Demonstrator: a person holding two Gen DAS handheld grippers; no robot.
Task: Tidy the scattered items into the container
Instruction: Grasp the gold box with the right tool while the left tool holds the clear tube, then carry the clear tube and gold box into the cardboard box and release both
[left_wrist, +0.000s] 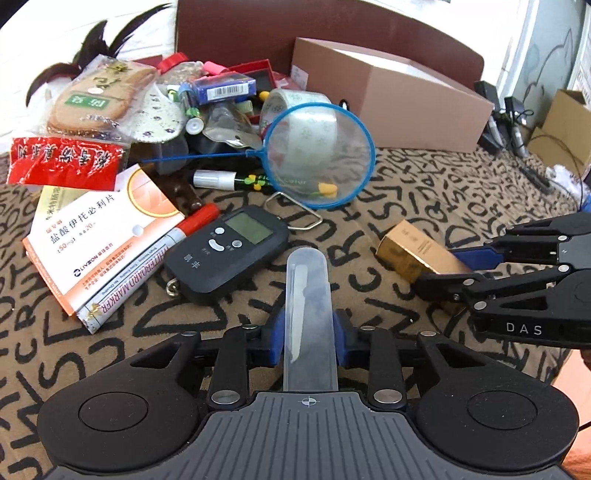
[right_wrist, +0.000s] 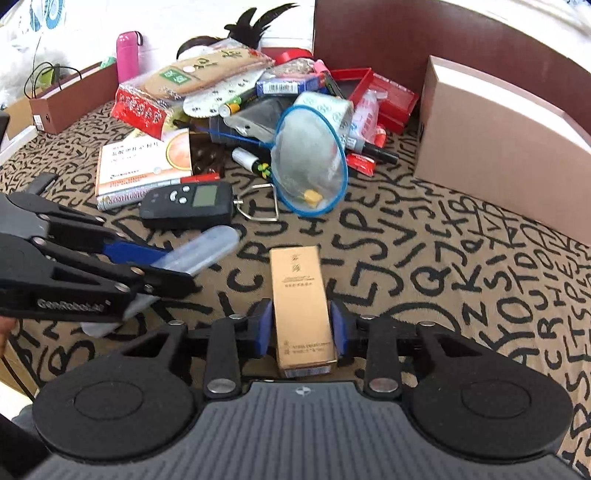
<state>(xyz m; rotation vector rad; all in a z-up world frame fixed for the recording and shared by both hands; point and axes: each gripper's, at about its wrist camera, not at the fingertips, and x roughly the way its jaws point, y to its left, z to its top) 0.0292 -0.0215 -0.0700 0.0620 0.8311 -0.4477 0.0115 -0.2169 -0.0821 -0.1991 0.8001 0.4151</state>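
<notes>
My left gripper (left_wrist: 310, 325) is shut on a long clear plastic case (left_wrist: 308, 295), which sticks out forward between the blue pads. From the right wrist view the left gripper (right_wrist: 166, 266) holds that clear case (right_wrist: 207, 247) above the patterned cloth. My right gripper (right_wrist: 301, 328) is shut on a slim gold box (right_wrist: 299, 288), with a pad on each long side. In the left wrist view the right gripper (left_wrist: 443, 269) comes in from the right with the gold box (left_wrist: 410, 247) tilted. The container, a pinkish cardboard box (left_wrist: 388, 92) (right_wrist: 498, 140), stands at the back right.
A pile lies at the back: a blue hand net (left_wrist: 317, 155), a black digital scale (left_wrist: 229, 251), a white-orange medicine box (left_wrist: 92, 236), a whiteboard marker (left_wrist: 147, 266), a tape roll (left_wrist: 295, 107) and a red packet (left_wrist: 62, 158). A brown open box (right_wrist: 74, 96) and a pink bottle (right_wrist: 127, 55) stand far left.
</notes>
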